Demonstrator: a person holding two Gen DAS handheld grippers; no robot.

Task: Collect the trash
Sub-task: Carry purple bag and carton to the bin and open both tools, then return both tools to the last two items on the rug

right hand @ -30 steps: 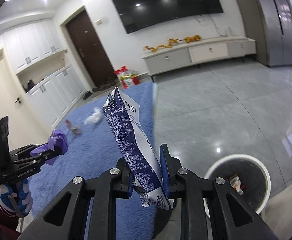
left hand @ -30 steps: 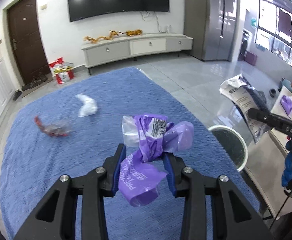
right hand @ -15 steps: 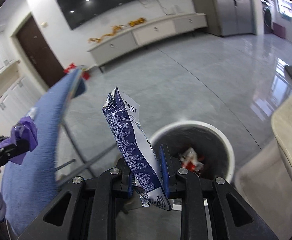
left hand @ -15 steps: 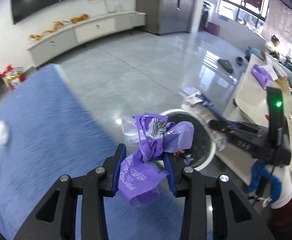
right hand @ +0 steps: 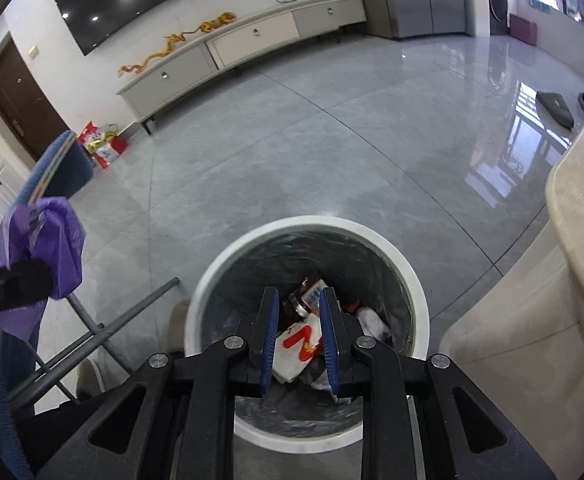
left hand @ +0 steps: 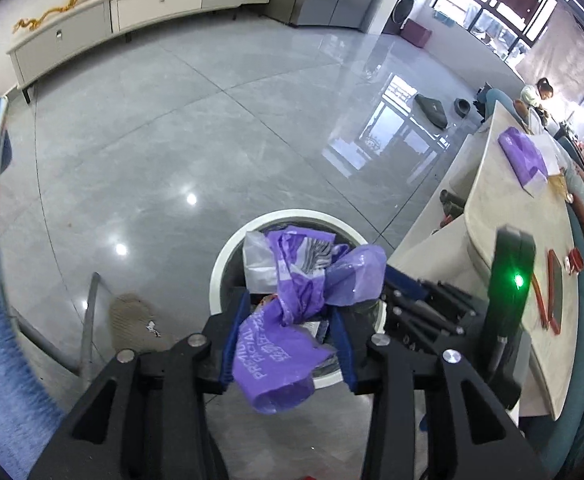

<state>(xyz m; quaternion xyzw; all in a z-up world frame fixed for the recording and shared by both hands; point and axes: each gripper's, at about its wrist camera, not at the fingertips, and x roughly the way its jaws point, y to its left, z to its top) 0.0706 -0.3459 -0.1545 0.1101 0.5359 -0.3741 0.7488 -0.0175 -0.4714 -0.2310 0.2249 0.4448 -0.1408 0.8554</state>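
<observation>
Left wrist view has the left tongs [left hand: 288, 340] easing open around the purple bag [left hand: 288, 320] above the bin [left hand: 228, 256]; draped plastic could snag a pad. Right tongs [right hand: 298, 336] hang empty, slightly parted, over the bin

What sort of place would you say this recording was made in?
Most likely a home living room: a large wall-mounted television above a long low cabinet, glossy tiled floor, and a small waste bin.
</observation>
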